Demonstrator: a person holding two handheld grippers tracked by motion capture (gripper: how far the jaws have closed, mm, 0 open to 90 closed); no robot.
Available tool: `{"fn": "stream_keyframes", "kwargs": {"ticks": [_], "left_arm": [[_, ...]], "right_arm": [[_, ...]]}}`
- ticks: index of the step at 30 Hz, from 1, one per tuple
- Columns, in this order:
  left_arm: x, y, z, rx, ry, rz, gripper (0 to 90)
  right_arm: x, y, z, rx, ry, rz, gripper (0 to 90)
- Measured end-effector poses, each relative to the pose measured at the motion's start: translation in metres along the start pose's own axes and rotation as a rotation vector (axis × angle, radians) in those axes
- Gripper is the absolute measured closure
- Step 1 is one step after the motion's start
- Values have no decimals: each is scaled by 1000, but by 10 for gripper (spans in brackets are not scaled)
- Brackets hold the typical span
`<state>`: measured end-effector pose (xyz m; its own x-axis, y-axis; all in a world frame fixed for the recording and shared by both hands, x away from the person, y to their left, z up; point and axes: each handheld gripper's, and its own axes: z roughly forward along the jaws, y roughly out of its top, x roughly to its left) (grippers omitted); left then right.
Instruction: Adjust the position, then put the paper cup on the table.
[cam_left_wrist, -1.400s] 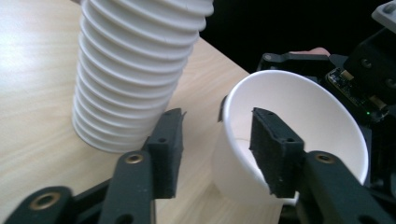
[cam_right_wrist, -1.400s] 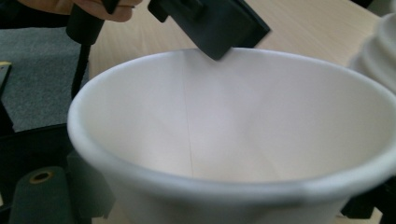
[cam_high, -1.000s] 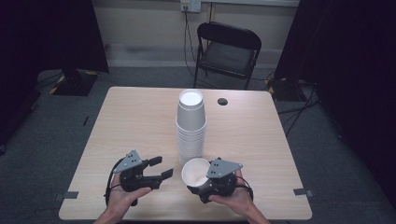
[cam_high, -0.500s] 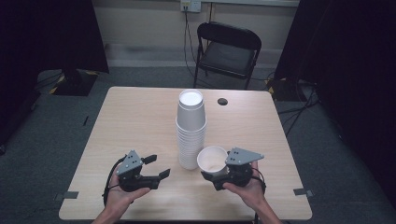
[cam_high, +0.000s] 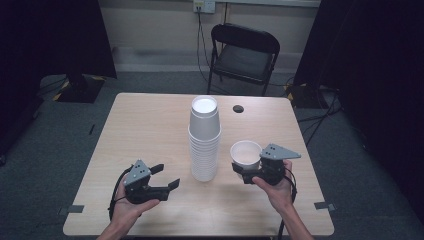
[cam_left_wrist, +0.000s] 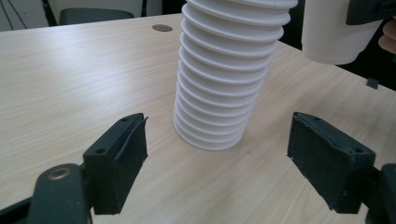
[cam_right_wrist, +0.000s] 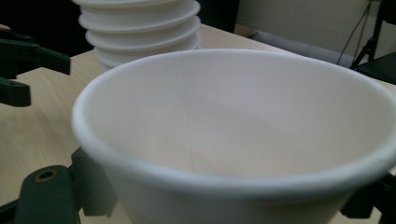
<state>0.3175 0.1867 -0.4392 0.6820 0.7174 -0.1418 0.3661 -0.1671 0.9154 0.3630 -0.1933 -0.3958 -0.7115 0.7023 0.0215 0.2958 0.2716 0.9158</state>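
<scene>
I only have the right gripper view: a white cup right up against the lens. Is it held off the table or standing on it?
Observer: Held off the table. The left gripper view shows the single cup with its base hanging clear above the table.
Operator: Left gripper doing anything?
Observer: No. The left gripper is open with nothing between its jaws, facing the cup stack.
Operator: Anything else on the table?
Observer: A small dark round spot beyond the stack; can't tell what it is.

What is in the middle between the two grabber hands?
The tall stack of white cups stands between the left gripper and right gripper, seen in the high view.
</scene>
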Motion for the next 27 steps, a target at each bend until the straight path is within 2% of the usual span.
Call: {"fn": "stream_keyframes", "kwargs": {"ticks": [2, 4, 6, 9, 16, 19, 22, 24, 27], "left_arm": [[1, 0, -1, 8, 9, 14, 201], [2, -2, -3, 4, 12, -3, 201], [3, -2, -4, 3, 15, 7, 201], [4, -2, -4, -7, 16, 1, 200], [6, -4, -6, -1, 13, 10, 159], [7, -5, -6, -3, 7, 10, 154], [9, -7, -7, 7, 8, 6, 154], [10, -7, -7, 1, 4, 10, 154], [12, -8, -6, 7, 4, -8, 155]], "right_arm": [[-4, 1, 1, -2, -17, 7, 147], [-11, 3, 1, 1, -41, 9, 147], [-16, 5, 2, -3, -61, 10, 147], [-26, 7, 5, -9, -88, 21, 147], [-45, 9, 20, -16, -138, 65, 148], [-50, 11, 25, -20, -147, 69, 148], [-56, 13, 34, -20, -159, 93, 148], [-57, 13, 37, -17, -163, 88, 148], [-61, 14, 43, -16, -170, 92, 148]]}}
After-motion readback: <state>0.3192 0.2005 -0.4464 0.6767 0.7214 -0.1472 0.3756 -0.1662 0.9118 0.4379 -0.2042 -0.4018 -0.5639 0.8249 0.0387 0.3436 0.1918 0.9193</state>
